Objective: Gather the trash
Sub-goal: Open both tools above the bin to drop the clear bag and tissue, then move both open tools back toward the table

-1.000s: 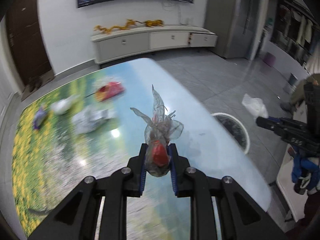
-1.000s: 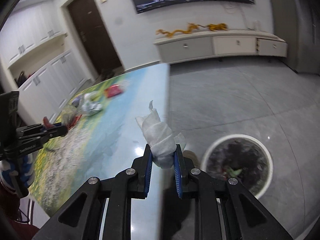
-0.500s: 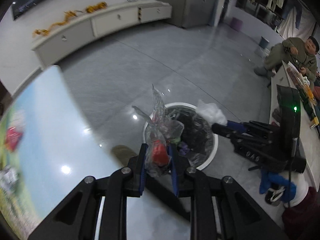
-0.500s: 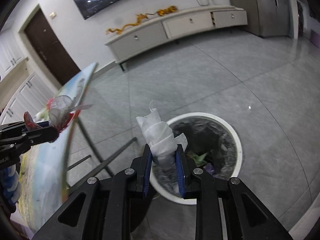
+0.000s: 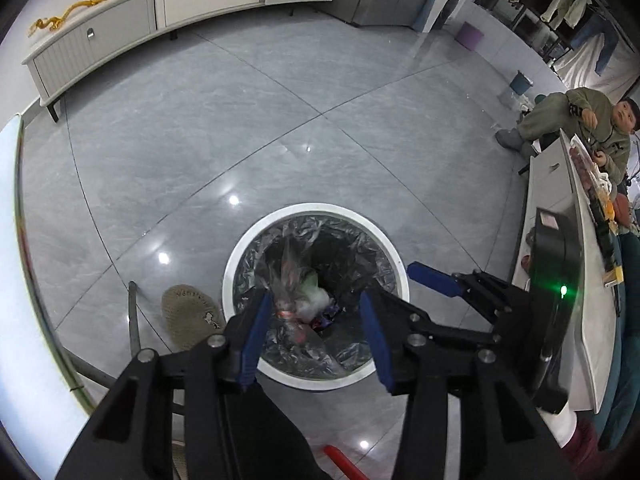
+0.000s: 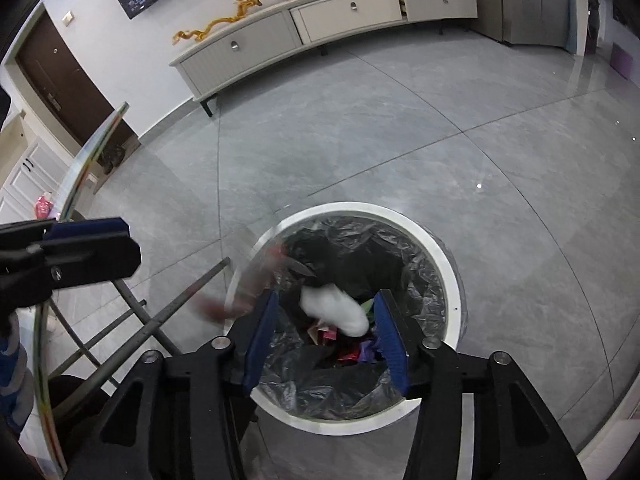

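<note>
Left wrist view. Left gripper (image 5: 316, 332): jaws have just been opening and stand apart, nothing pressed between the blue pads. It hangs over the waste bin (image 5: 240, 256), a round bin with a white rim and a dark plastic liner. Clear wrapper (image 5: 289, 280) with red inside: loose and blurred, just off the left pad, inside the bin mouth; its long axis runs roughly up the picture, the crumpled end toward the bin's far side. Right gripper (image 5: 430, 280) enters from the right, its blue tips over the bin's right rim. Worktop (image 5: 24, 320) edge curves down the left side, close to the bin; a slipper (image 5: 188, 316) lies between them on the floor. Open grey tiled floor lies beyond the bin up to a low cabinet (image 5: 120, 24). A seated person (image 5: 576, 124) is at far right.

Right wrist view. Right gripper (image 6: 326, 332): jaws have just been opening and stand wide, holding nothing. White tissue wad (image 6: 336, 308) lies free between the pads, above other rubbish in the bin (image 6: 452, 276); its long axis slants from upper left to lower right. The wrapper (image 6: 256, 280) shows as a blur at the bin's left rim. Left gripper (image 6: 86, 236) is at far left, beside the worktop (image 6: 80, 172) edge and its metal legs (image 6: 180, 300).
</note>
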Demonstrator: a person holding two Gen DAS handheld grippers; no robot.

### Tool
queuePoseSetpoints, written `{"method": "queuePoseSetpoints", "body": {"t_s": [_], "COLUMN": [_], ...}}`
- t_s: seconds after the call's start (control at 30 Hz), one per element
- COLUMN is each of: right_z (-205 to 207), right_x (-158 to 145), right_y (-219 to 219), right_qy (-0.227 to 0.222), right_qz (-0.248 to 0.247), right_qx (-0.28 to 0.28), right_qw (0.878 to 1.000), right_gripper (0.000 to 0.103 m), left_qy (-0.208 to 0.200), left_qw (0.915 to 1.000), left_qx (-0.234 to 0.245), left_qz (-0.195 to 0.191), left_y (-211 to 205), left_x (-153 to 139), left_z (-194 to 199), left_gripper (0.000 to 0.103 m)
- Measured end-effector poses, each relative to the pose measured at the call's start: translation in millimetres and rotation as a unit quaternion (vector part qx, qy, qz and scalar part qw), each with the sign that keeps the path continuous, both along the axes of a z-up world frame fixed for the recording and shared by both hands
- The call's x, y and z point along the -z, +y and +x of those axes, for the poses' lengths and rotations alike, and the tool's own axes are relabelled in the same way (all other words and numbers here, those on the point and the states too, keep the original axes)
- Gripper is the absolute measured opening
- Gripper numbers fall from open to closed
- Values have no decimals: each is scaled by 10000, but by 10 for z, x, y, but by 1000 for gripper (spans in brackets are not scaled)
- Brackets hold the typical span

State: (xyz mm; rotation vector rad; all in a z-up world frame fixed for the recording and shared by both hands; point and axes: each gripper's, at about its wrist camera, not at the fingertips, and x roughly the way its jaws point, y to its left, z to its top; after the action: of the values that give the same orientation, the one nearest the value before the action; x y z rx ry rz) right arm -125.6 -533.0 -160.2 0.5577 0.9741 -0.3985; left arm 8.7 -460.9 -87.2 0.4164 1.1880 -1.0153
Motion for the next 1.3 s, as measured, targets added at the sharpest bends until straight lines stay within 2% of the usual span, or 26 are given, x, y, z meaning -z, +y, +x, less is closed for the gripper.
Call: {"method": "queuePoseSetpoints", "body": {"t_s": [0.1, 0.3, 0.47, 0.57, 0.63, 0.73, 0.8, 1.03, 1.3], "right_z": [-61, -203, -276, -316, -335, -355, -370, -389, -364], "right_x": [6, -117, -342, -497, -622, -778, -891, -1219, -1591], "right_y": [-11, -1, 98, 195, 289, 424, 513, 818, 1209], "right_qy": [23, -74, -293, -463, -588, -719, -826, -1128, -1394], "right_qz": [-1, -85, -233, -327, -406, -525, -578, -732, -946], "right_qx": [53, 124, 140, 122, 80, 19, -20, -160, -467], "right_qw": [10000, 9999, 9992, 9983, 9974, 9960, 9949, 9908, 9846], "right_gripper": [55, 60, 64, 69, 69, 72, 72, 73, 73], "left_qy": [-3, -378, -633, -673, -869, -1293, -1601, -2250, -2660], "left_qw": [9999, 9978, 9938, 9926, 9903, 9846, 9777, 9573, 9383], "left_qx": [-17, -78, -221, -283, -352, -466, -634, -1080, -1478], "left_qz": [-131, -530, -887, -970, -1027, -1081, -1201, -1457, -1645], "left_y": [8, 176, 415, 551, 671, 880, 1052, 1559, 2057], "left_x": [-50, -241, -484, -589, -669, -802, -922, -1236, -1492], "left_z": [0, -116, -247, -341, -410, -528, -600, -688, -836], "left_gripper": [45, 45, 45, 45, 45, 45, 45, 45, 45]}}
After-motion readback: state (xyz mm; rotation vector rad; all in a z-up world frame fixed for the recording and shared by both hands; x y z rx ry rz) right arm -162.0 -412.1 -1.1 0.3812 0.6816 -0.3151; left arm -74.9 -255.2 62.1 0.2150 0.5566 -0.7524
